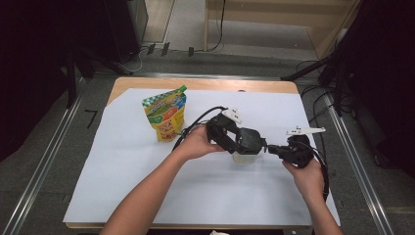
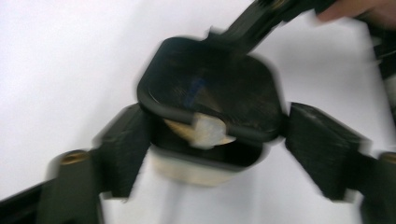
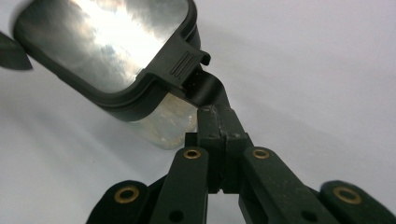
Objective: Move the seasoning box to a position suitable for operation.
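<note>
A small clear container [image 1: 243, 157] with a black square lid [image 1: 250, 139] stands on the white sheet at mid table. My left gripper [image 1: 246, 147] comes at it from the left. In the left gripper view, which is blurred, its pads [image 2: 123, 151] sit against both sides of the container [image 2: 201, 170], under the lid [image 2: 210, 88]. My right gripper [image 1: 270, 149] reaches in from the right and is shut on the lid's latch tab [image 3: 205, 91]. In the right gripper view the glossy lid [image 3: 107, 46] sits tilted above the clear body [image 3: 170, 126], just beyond the right gripper [image 3: 218, 116].
A colourful stand-up pouch [image 1: 166, 115] with a green corner spout stands at the back left of the white sheet [image 1: 147, 186]. The wooden table edge [image 1: 195, 84] runs along the back. Cables trail from both grippers.
</note>
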